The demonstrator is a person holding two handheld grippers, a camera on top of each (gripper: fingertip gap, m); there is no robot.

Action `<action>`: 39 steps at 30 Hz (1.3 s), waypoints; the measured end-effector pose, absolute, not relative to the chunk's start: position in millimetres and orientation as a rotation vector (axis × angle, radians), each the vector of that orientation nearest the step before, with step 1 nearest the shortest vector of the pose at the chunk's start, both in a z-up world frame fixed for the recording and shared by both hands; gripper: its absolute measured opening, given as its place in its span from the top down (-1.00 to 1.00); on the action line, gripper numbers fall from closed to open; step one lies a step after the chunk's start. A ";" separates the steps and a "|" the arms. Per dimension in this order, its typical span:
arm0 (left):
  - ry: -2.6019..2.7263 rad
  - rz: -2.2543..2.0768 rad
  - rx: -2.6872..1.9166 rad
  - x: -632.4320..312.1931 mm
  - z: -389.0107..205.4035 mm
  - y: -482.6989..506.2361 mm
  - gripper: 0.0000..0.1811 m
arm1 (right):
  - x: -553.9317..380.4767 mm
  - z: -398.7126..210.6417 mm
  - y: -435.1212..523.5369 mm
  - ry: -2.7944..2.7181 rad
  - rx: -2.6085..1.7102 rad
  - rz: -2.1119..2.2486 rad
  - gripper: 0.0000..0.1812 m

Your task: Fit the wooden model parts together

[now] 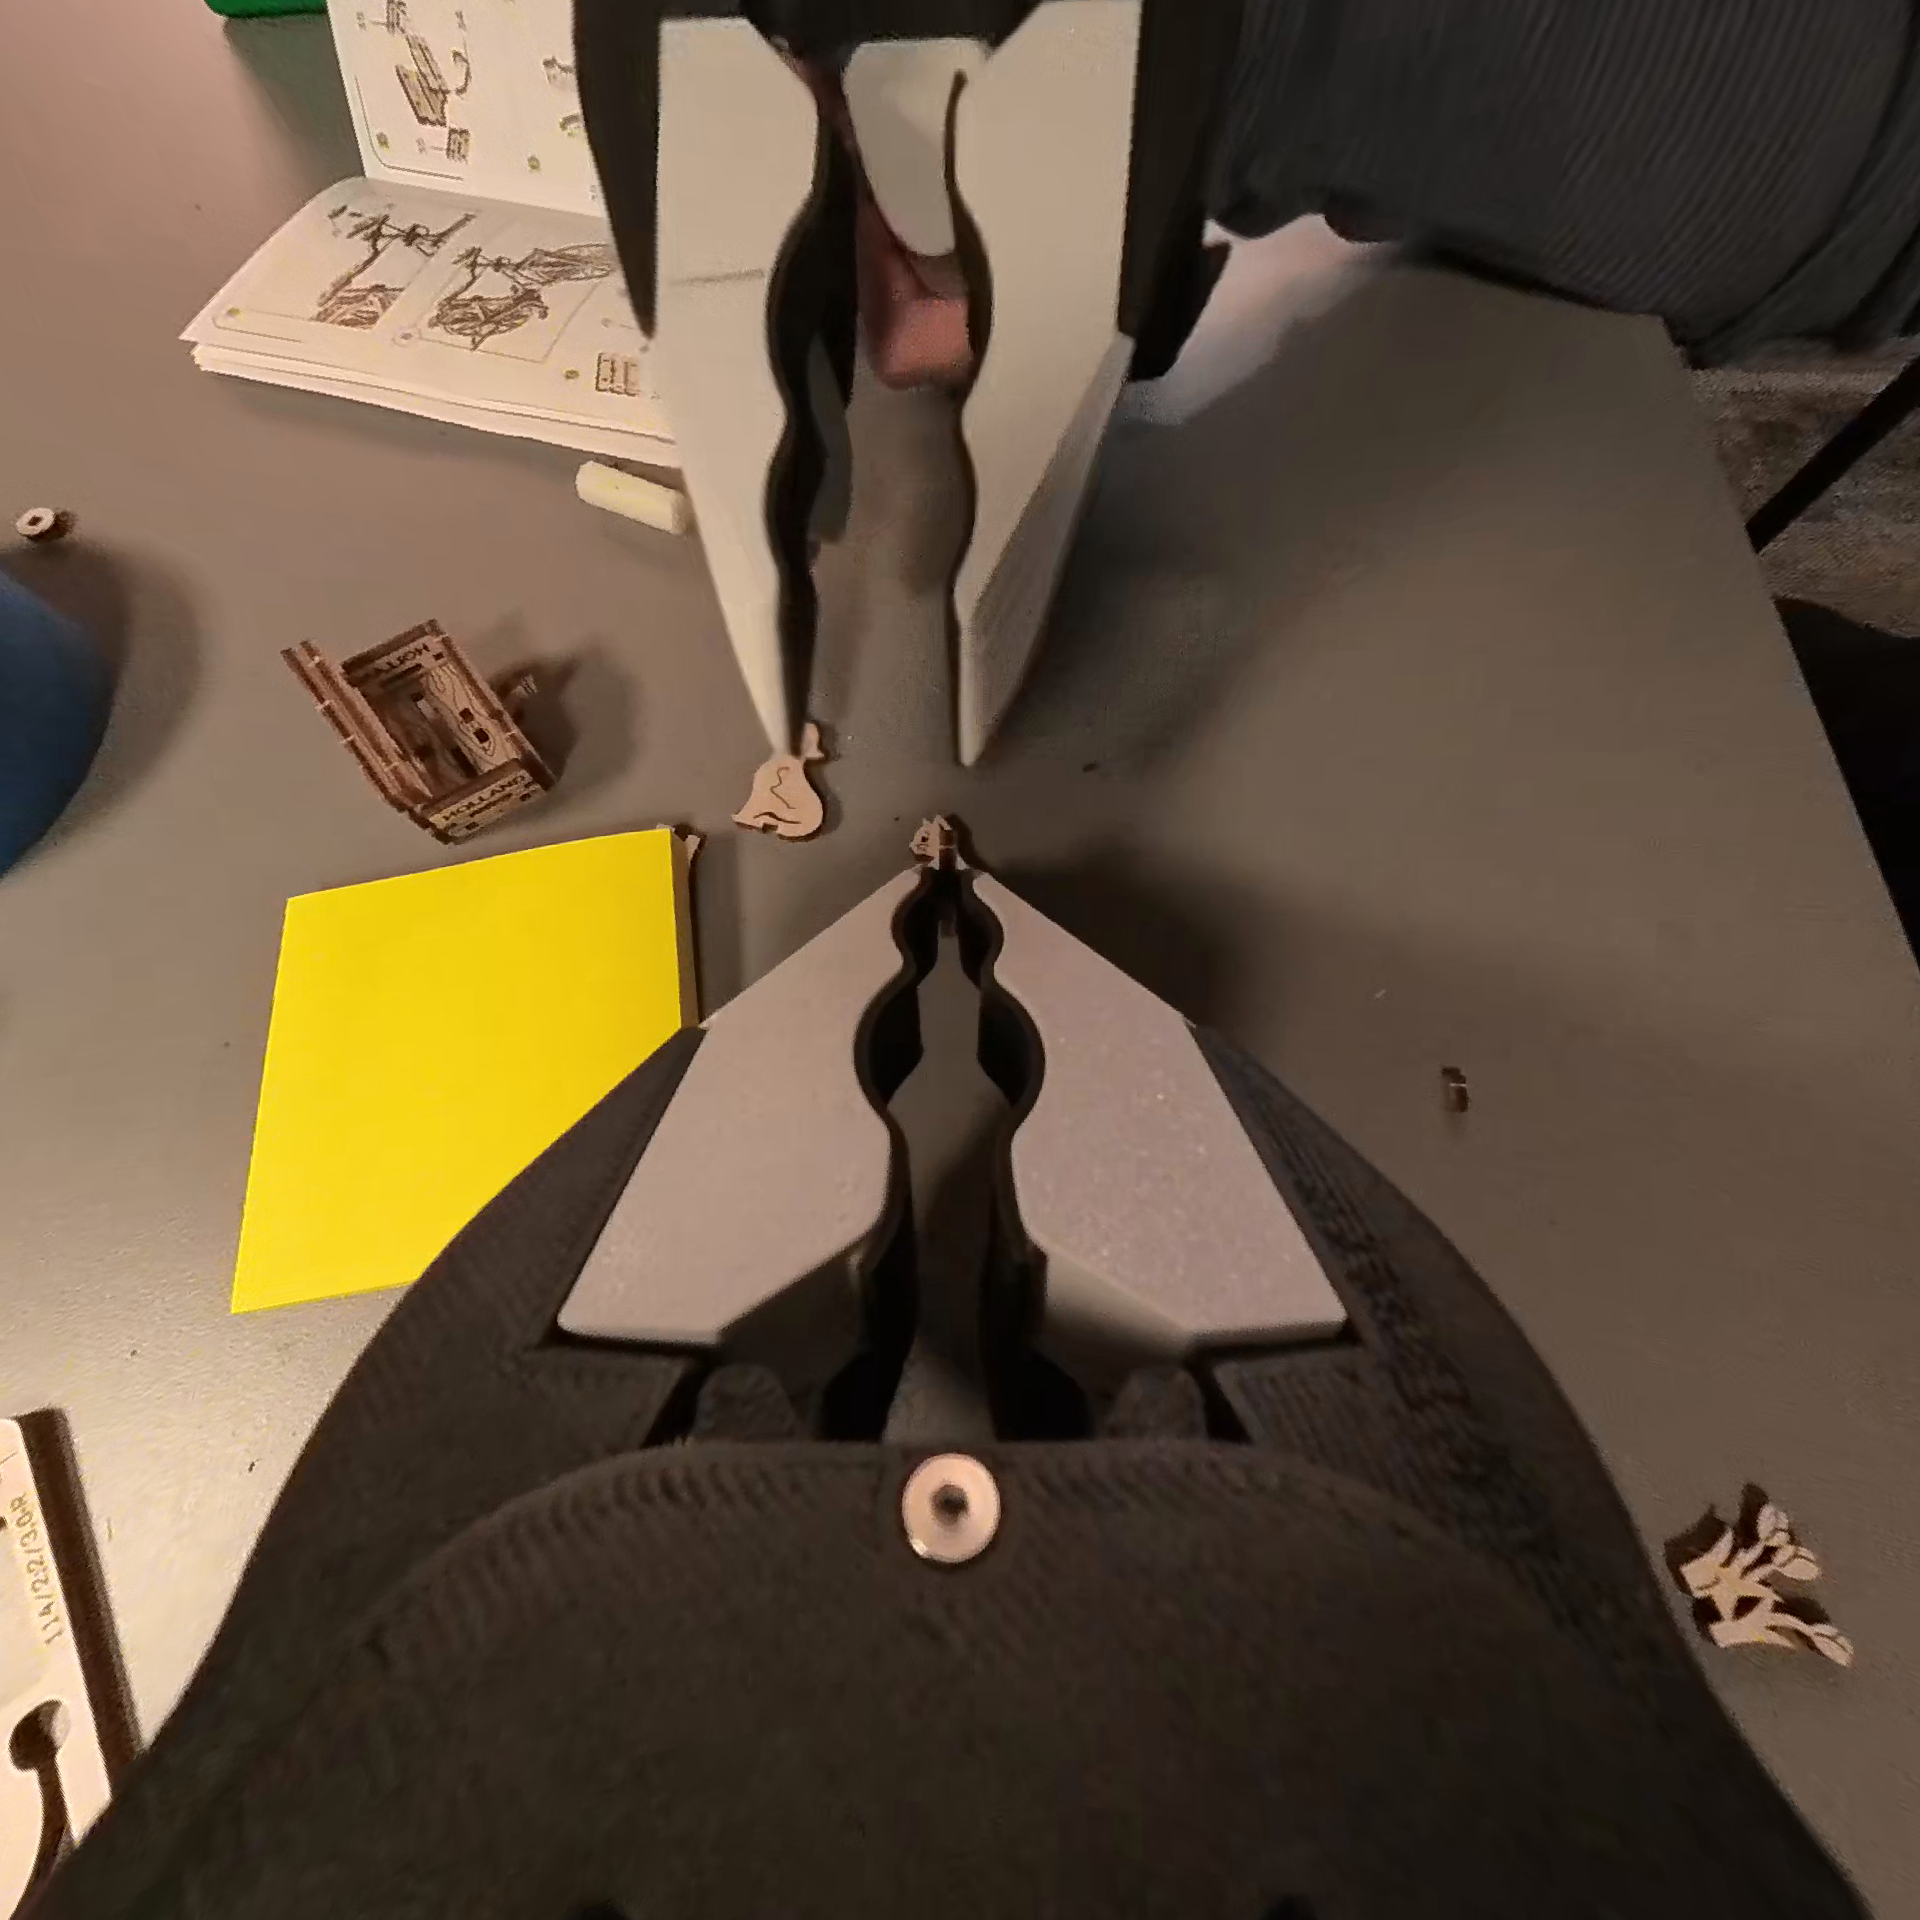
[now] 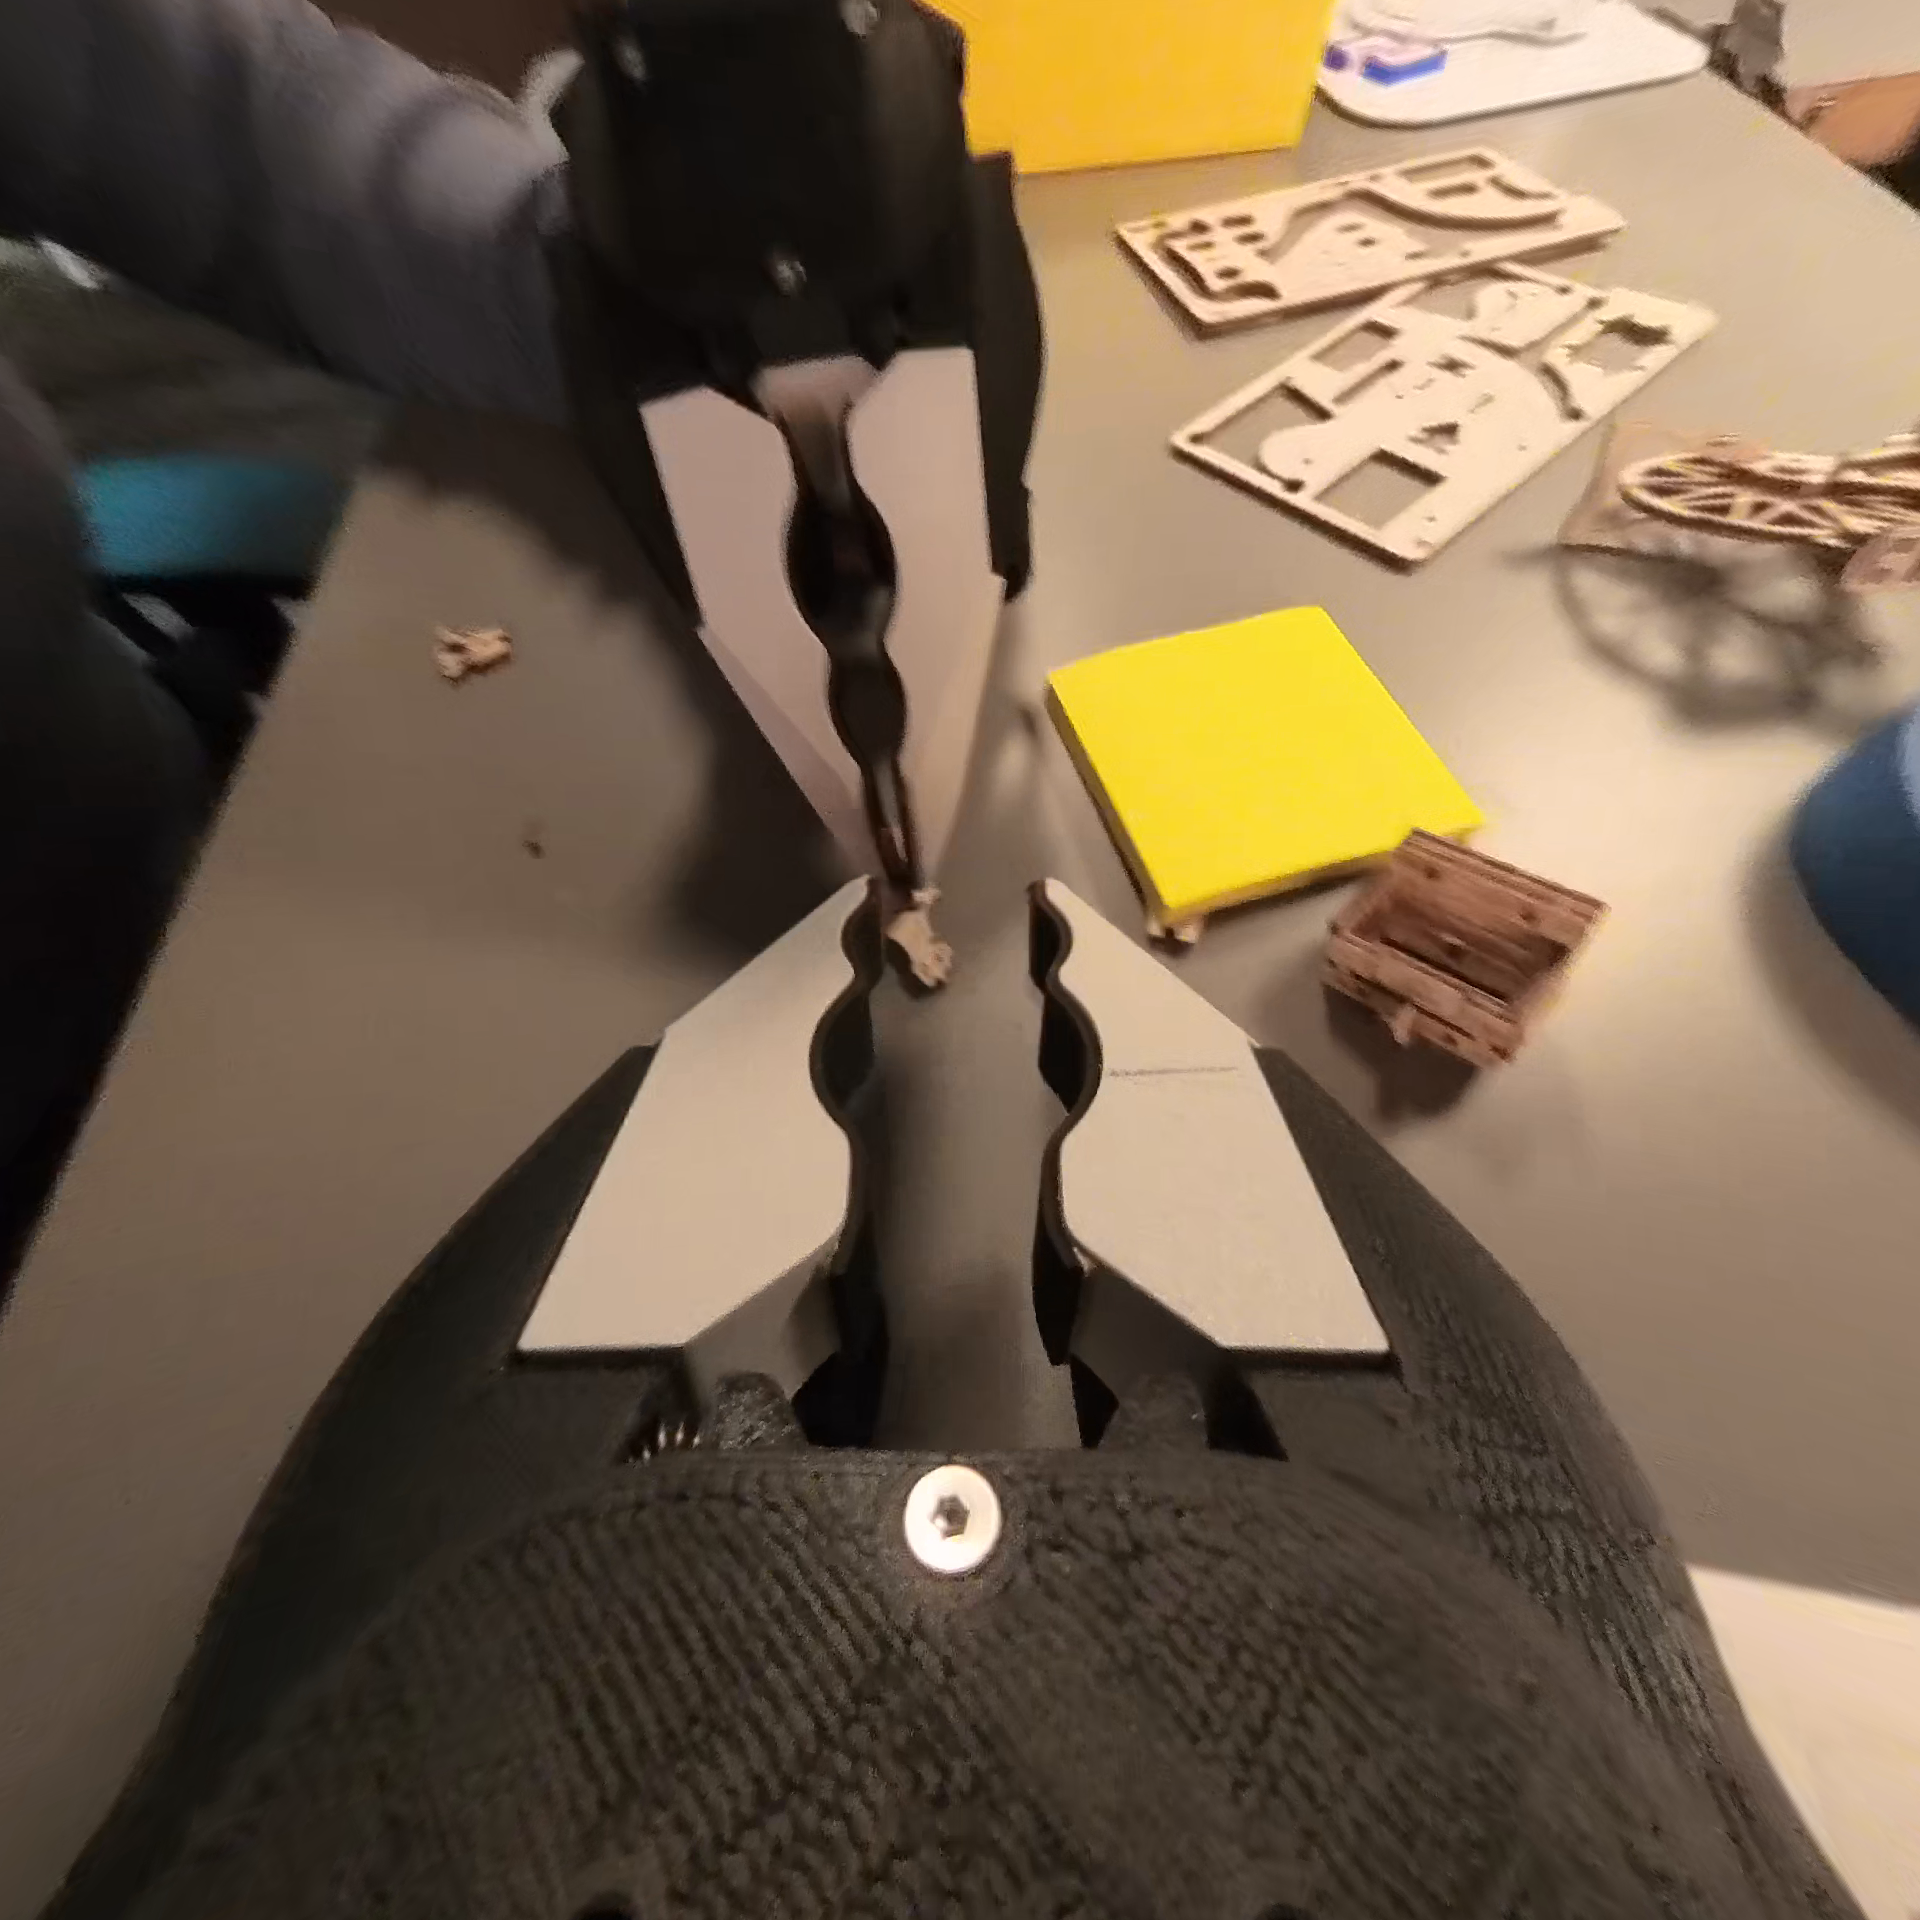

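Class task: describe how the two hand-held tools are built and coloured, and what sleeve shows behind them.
Both tools match: the left tool and right tool each have a ribbed black plastic body, a silver screw at the centre, and two pale grey wedge fingers with wavy black inner edges. A dark ribbed sleeve shows behind the right tool.

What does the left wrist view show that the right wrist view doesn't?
Only the left wrist view shows the instruction sheets, a flat animal-shaped wooden piece on the table and a pale cylinder. Only the right wrist view shows two punched-out wooden sheets and a wheeled wooden model. Both show the yellow pad, the small wooden crate, and the left gripper pinching a tiny wooden part while the right gripper has open jaws.
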State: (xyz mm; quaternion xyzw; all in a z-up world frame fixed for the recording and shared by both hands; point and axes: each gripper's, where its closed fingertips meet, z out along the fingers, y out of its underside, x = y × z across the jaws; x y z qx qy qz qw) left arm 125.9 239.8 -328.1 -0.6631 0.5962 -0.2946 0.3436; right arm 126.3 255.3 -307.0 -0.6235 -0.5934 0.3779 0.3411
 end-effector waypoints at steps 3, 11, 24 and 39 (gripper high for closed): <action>1.556 -0.767 -1.717 125.9 -328.1 238.7 0.99 | 123.1 -317.9 248.6 -1.626 -1.638 0.927 0.76; 1.558 -0.803 -1.731 125.8 -327.9 237.3 0.99 | 119.1 -333.8 242.5 -1.747 -1.622 0.787 0.87; 1.559 -0.879 -1.701 125.3 -321.5 232.0 0.81 | 118.6 -334.9 242.7 -1.751 -1.624 0.776 0.89; 1.570 -0.898 -1.810 120.3 -332.0 234.9 0.93 | 118.6 -335.1 242.7 -1.752 -1.625 0.777 0.89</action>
